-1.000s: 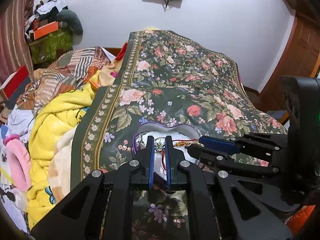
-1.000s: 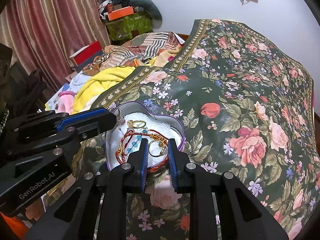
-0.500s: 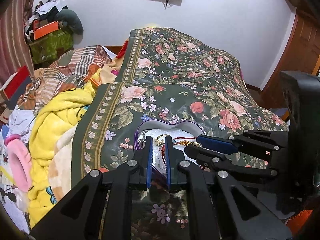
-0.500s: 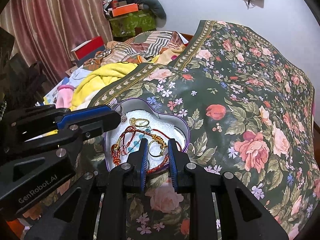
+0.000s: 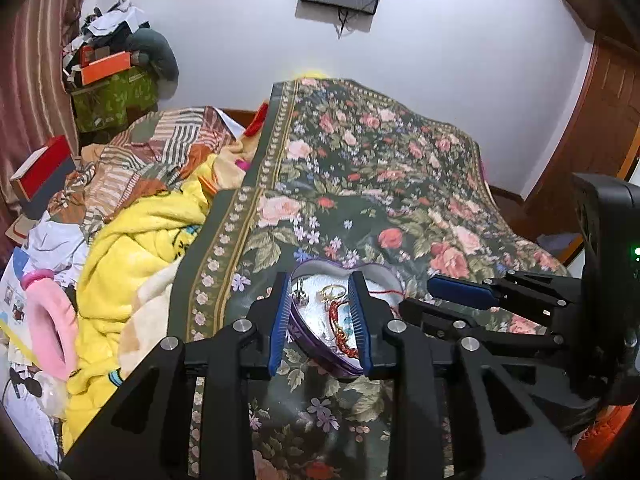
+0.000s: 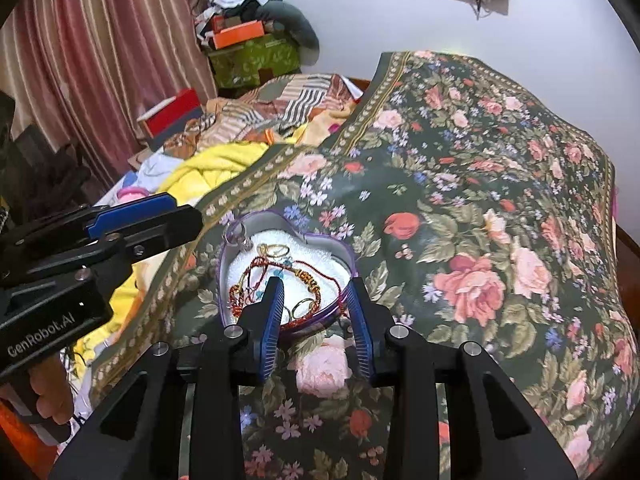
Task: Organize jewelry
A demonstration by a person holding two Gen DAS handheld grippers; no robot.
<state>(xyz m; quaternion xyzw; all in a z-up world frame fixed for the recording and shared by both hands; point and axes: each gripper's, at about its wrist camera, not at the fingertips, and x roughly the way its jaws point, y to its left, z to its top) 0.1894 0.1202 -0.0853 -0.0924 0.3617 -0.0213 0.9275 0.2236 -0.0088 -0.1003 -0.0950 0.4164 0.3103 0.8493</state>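
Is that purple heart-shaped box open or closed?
Open. The heart-shaped box has no lid on, so its white lining and tangled bracelets and rings show from above.

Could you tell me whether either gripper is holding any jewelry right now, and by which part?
Nothing is held: the left gripper and right gripper are both open above the heart-shaped tin.

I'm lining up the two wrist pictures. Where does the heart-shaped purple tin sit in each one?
Left wrist: heart-shaped purple tin low centre, framed by the open left gripper.
Right wrist: tin lower left of centre, just beyond the open right gripper.
Shared landmark: the orange box on the green carton, upper left in both.
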